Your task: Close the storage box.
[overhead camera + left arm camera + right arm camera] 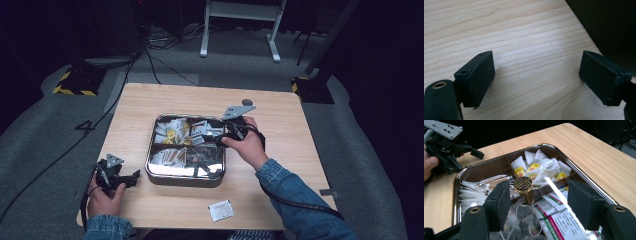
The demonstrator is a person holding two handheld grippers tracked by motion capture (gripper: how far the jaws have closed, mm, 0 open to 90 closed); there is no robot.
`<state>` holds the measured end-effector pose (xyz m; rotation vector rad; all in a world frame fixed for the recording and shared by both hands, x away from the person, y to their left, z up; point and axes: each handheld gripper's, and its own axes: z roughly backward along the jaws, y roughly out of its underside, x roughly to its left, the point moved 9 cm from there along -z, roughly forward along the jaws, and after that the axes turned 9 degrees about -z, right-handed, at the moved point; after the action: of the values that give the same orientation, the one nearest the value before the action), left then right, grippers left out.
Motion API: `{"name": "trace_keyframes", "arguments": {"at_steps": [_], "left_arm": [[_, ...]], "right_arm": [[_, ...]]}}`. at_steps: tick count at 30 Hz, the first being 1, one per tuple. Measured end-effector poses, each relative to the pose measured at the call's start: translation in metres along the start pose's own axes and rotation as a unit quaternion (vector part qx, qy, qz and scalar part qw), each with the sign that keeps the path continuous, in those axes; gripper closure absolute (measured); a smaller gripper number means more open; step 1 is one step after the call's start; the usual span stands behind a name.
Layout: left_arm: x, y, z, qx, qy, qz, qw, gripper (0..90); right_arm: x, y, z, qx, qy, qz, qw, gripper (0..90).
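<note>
Right gripper (536,202): black jaws spread, nothing pinched, over the compartmented shiny metal tray (584,176); clear mesh tea bags (521,220) lie just beneath, beside the round brass knob (523,184) | left gripper (536,77): jaws spread wide over bare light wooden table (524,37), near the tray's left edge | white sachet (220,210): on table, front edge
</note>
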<state>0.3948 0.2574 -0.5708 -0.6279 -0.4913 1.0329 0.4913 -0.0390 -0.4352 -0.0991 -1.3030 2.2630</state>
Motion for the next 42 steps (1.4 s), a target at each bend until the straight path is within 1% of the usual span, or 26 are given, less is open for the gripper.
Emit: {"name": "trace_keyframes", "arguments": {"at_steps": [6, 14, 17, 19, 22, 23, 25, 27, 29, 31, 32, 34, 36, 37, 38, 42], "left_arm": [[-0.001, 0.000, 0.000, -0.001, 0.000, 0.002, 1.0000, 13.9], [-0.001, 0.000, 0.000, 0.000, 0.000, 0.002, 1.0000, 13.9], [-0.001, 0.000, 0.000, 0.000, 0.000, 0.002, 1.0000, 13.9], [-0.001, 0.000, 0.000, 0.000, 0.000, 0.002, 1.0000, 13.9], [-0.001, 0.000, 0.000, 0.000, 0.001, 0.001, 1.0000, 13.8], [-0.001, 0.000, 0.000, 0.000, 0.001, 0.001, 1.0000, 13.8], [0.000, 0.000, 0.000, 0.000, 0.001, 0.000, 1.0000, 13.8], [0.000, 0.000, 0.000, 0.000, 0.001, 0.000, 1.0000, 13.7], [0.000, 0.000, 0.000, 0.000, 0.001, 0.000, 1.0000, 13.7], [0.000, 0.000, 0.000, 0.000, 0.001, 0.000, 1.0000, 13.7], [0.000, 0.000, 0.000, 0.000, 0.001, 0.000, 1.0000, 13.7], [0.000, 0.000, 0.000, 0.001, 0.003, 0.000, 1.0000, 13.7], [0.000, 0.000, 0.000, 0.001, 0.002, 0.000, 1.0000, 13.7], [0.000, 0.000, 0.000, 0.001, 0.003, 0.000, 1.0000, 13.6], [0.000, 0.000, 0.000, 0.001, 0.003, 0.000, 1.0000, 13.6], [0.000, 0.000, 0.000, 0.001, 0.003, 0.000, 1.0000, 13.6]], "right_arm": [[-0.008, 0.003, 0.024, -0.008, 0.009, -0.005, 0.9999, 35.3], [-0.028, 0.022, 0.060, -0.018, 0.036, -0.021, 0.9989, 33.7], [-0.038, 0.033, 0.076, -0.022, 0.049, -0.033, 0.9980, 32.3], [-0.044, 0.040, 0.083, -0.024, 0.054, -0.038, 0.9975, 31.3], [-0.053, 0.056, 0.093, -0.023, 0.062, -0.052, 0.9964, 29.5], [-0.057, 0.062, 0.096, -0.021, 0.069, -0.053, 0.9960, 29.4], [-0.065, 0.075, 0.101, -0.013, 0.087, -0.049, 0.9949, 29.0], [-0.072, 0.085, 0.106, -0.014, 0.096, -0.055, 0.9938, 28.9], [-0.078, 0.093, 0.110, -0.024, 0.099, -0.073, 0.9921, 28.5], [-0.085, 0.101, 0.114, -0.031, 0.106, -0.086, 0.9902, 28.5], [-0.088, 0.106, 0.114, -0.030, 0.109, -0.091, 0.9894, 28.4], [-0.093, 0.114, 0.115, -0.021, 0.109, -0.096, 0.9891, 28.2], [-0.097, 0.120, 0.116, -0.024, 0.109, -0.109, 0.9878, 28.0], [-0.100, 0.126, 0.116, -0.023, 0.105, -0.119, 0.9870, 28.0], [-0.102, 0.130, 0.116, -0.022, 0.107, -0.125, 0.9861, 27.9], [-0.111, 0.149, 0.118, -0.005, 0.121, -0.132, 0.9838, 27.0]]}}
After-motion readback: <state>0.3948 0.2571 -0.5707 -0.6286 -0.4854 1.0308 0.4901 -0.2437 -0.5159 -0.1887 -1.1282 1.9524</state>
